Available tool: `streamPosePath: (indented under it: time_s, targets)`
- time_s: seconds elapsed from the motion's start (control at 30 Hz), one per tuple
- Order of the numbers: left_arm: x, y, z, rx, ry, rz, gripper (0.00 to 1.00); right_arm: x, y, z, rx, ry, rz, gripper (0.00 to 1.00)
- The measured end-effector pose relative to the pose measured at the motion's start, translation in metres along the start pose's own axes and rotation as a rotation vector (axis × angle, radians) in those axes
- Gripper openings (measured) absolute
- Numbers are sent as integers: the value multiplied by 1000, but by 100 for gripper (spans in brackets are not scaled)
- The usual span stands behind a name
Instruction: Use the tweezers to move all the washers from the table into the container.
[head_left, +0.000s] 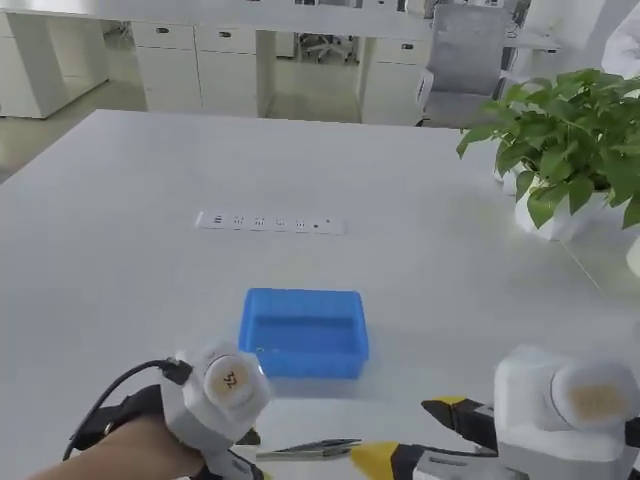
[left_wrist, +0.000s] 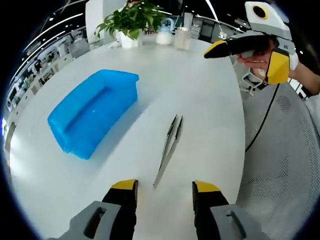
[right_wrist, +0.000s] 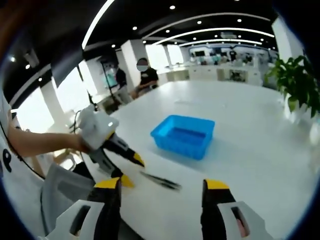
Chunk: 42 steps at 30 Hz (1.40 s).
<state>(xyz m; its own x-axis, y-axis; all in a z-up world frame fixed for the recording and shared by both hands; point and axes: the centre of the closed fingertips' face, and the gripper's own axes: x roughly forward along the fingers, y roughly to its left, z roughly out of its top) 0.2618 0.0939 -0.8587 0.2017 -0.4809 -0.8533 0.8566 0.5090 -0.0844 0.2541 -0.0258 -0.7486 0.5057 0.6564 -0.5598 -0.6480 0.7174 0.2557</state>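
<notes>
White table (head_left: 120, 180): tweezers (left_wrist: 168, 149) lying loose; L gripper (left_wrist: 165, 186) & R gripper (right_wrist: 162, 184) open, empty

Your slim silver metal tweezers (left_wrist: 167, 150) lie flat and loose on the white table (left_wrist: 210, 100). In the left gripper view their joined end is toward the bottom and the two thin tips, slightly parted, point away. Your blue rectangular plastic container (head_left: 303, 358) stands upright and open-topped, with low walls and a flat floor, near the tweezers but not touching them.
</notes>
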Motion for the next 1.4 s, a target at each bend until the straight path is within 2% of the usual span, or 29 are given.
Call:
streamPosePath:
  time_s: [0.07,0.1,0.17,0.2,0.23,0.27,0.33,0.37,0.47,0.53,0.63,0.73,0.97,1.17,1.3,1.4]
  targets:
    - [-7,3,0,-71,-33,33,54,-3,-2,0,6,-6,-10,64]
    - [-16,6,4,-137,-80,67,61,-5,-4,-1,11,-8,-19,64]
    - [-31,6,7,-229,-131,92,73,-6,-7,-3,16,-3,-35,66]
    - [-38,6,8,-244,-147,106,80,-7,-9,-4,19,0,-43,67]
    - [-47,6,8,-262,-169,124,84,-7,-12,-6,23,1,-51,68]
    - [-54,3,8,-280,-174,126,87,-7,-13,-8,28,5,-53,69]
    - [-69,2,13,-312,-230,128,95,-7,-14,-9,41,8,-54,70]
    - [-76,2,12,-315,-232,136,96,-7,-15,-9,44,4,-57,71]
    - [-100,9,16,-304,-280,216,99,-8,-15,-7,43,-1,-60,75]
    - [-115,6,18,-302,-307,241,99,-8,-15,-8,33,8,-68,78]
    - [-126,3,20,-321,-335,267,99,-8,-15,-10,21,16,-81,81]
    - [-130,3,15,-328,-339,296,99,-7,-15,-17,-1,44,-96,86]
    - [-130,0,-1,-362,-320,300,99,-13,-13,-23,-5,49,-104,93]
    - [-132,-2,1,-395,-352,312,99,-16,-15,-25,-3,52,-118,96]
    - [-133,-3,0,-387,-343,325,99,-17,-16,-20,14,35,-121,97]
    - [-135,-3,1,-390,-351,325,99,-18,-17,-20,3,39,-126,97]
